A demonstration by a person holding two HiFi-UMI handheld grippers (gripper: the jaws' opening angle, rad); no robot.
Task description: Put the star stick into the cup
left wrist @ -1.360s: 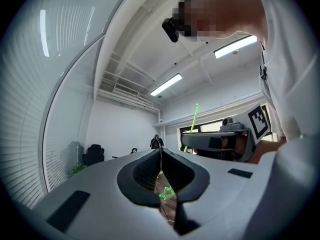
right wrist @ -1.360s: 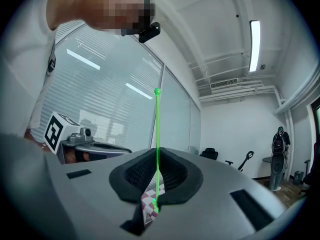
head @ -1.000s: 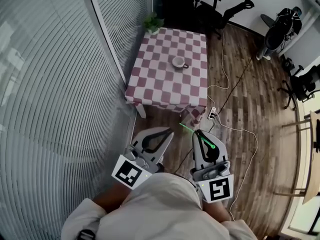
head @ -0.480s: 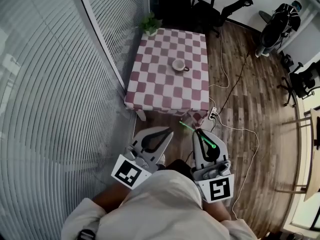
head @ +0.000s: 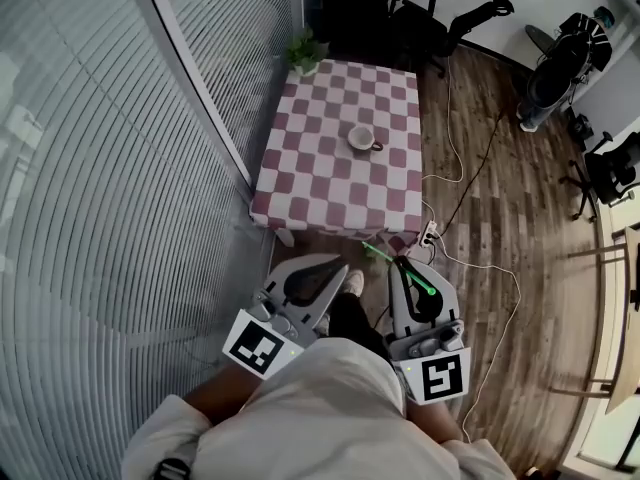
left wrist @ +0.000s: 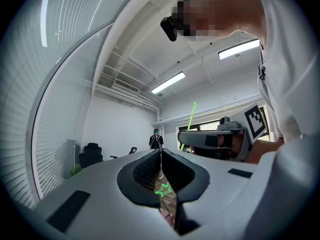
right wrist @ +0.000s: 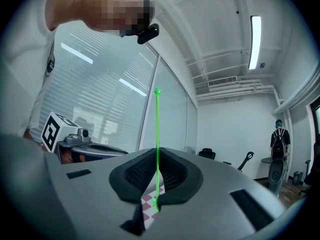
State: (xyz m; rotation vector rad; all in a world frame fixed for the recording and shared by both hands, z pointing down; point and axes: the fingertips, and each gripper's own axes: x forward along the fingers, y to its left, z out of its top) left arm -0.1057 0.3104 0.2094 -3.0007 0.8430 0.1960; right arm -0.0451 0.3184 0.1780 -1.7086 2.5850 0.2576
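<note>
The wooden floor (head: 500, 218) fills the right of the head view, with office chairs (head: 430, 18) at the far wall. A counter (head: 300, 168) under a red-and-white checked cloth stands beside the slatted glass wall. A potted plant (head: 306, 52) sits on its far left corner.

Both grippers hang over the floor, just short of the counter's near edge. The left gripper (head: 335, 266) has its jaws together. A small green star outline (left wrist: 163, 189) shows in the hollow behind their tips, and I cannot tell whether it is gripped.

The right gripper (head: 400, 265) is clamped on the star stick (head: 385, 259), whose thin green shaft rises straight out past the jaw tips. The white cup (head: 360, 138) stands upright right of the counter's middle, well apart from the stick. A power strip (head: 430, 233) lies on the floor by the near right corner.
</note>
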